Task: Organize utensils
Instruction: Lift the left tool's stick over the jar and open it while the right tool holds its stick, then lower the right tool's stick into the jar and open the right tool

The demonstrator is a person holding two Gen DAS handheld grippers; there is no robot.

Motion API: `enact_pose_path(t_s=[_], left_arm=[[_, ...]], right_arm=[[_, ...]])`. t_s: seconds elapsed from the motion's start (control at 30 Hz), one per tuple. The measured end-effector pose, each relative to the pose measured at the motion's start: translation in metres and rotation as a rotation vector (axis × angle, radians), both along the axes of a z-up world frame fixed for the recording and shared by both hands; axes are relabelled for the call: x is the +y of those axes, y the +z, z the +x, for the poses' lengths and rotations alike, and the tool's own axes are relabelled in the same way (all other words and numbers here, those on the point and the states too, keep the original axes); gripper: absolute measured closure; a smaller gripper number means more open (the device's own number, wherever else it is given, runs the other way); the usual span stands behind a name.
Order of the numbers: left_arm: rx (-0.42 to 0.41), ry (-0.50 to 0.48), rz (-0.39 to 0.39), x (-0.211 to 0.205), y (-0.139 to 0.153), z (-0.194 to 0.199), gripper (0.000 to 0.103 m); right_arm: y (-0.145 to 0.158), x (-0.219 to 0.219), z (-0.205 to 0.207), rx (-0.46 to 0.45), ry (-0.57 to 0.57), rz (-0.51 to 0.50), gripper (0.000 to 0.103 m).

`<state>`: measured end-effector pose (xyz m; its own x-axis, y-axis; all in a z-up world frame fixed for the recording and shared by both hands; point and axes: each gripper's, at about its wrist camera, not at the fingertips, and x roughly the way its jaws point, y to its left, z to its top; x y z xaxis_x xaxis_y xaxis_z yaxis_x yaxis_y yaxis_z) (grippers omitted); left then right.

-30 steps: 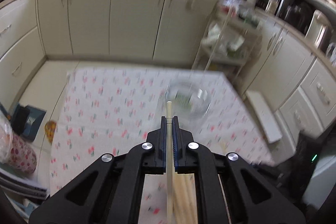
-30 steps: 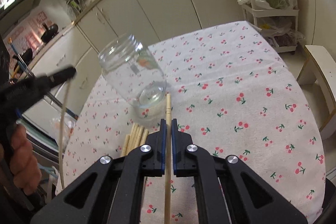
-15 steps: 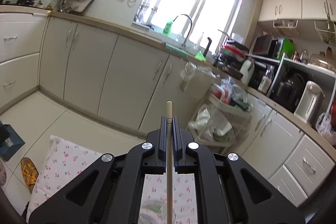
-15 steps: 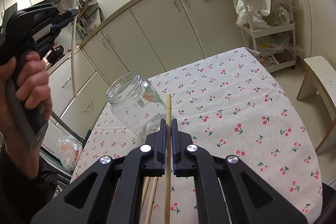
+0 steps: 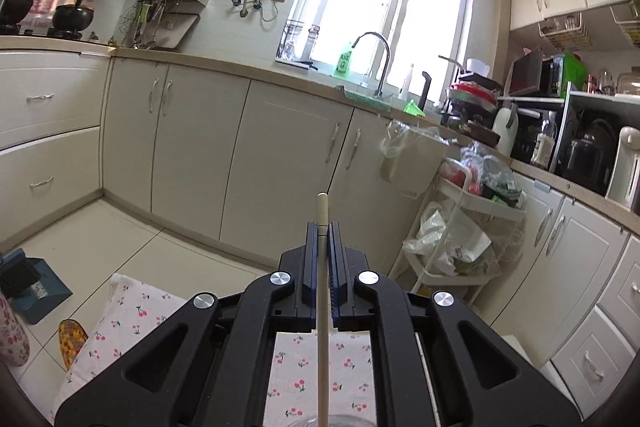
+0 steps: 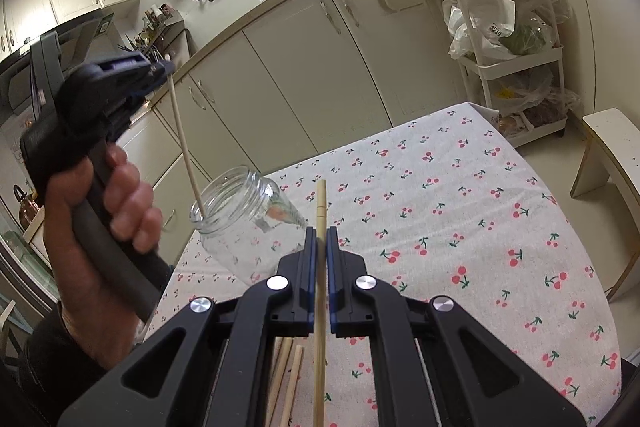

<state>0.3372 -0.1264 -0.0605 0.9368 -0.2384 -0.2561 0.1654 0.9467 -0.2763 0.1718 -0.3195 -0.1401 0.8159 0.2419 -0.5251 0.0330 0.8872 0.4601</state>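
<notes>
Nearest, the right gripper [image 6: 318, 239] is pinched on a chopstick [image 6: 320, 267] that runs up between its fingers, tip just above them. Under it, more chopsticks [image 6: 286, 379] lie on the cherry-print cloth [image 6: 460, 227]. Beyond stands a glass jar [image 6: 240, 223], mouth open. To the left, a hand [image 6: 100, 211] holds the left gripper [image 6: 162, 67] raised, pinching a pale stick [image 6: 185, 143] whose lower end sits at the jar's rim. Cabinets [image 6: 320, 67] and a cart [image 6: 512, 39] stand behind.
</notes>
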Motion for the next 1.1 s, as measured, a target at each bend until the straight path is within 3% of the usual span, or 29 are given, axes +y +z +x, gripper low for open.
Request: enact_pose_path(t_s=[0.23,0.57,0.67,0.7,0.77,0.97,1.1], left_arm=[[0.061,-0.054,0.059,-0.002,-0.028,-0.016,0.098],[0.148,-0.156,0.175,0.002,-0.051,-0.051,0.095],[0.160,-0.171,0.193,0.008,-0.052,-0.059,0.082],[0.162,-0.172,0.194,0.011,-0.051,-0.063,0.070],[0.159,-0.154,0.192,0.020,-0.048,-0.070,0.057],[0.195,-0.120,0.141,0.058,-0.049,-0.095,0.046],[0.248,-0.103,0.105,0.082,-0.058,-0.109,0.043]], right_arm=[[0.014,-0.001,0.005,-0.055,-0.017,0.013,0.097],[0.059,0.001,0.013,-0.187,-0.053,0.032,0.097],[0.070,0.006,0.017,-0.214,-0.051,0.035,0.097],[0.073,0.007,0.018,-0.221,-0.051,0.036,0.097],[0.081,0.010,0.024,-0.249,-0.053,0.044,0.097],[0.104,0.014,0.052,-0.374,-0.115,0.077,0.097],[0.102,0.018,0.082,-0.415,-0.182,0.083,0.097]])
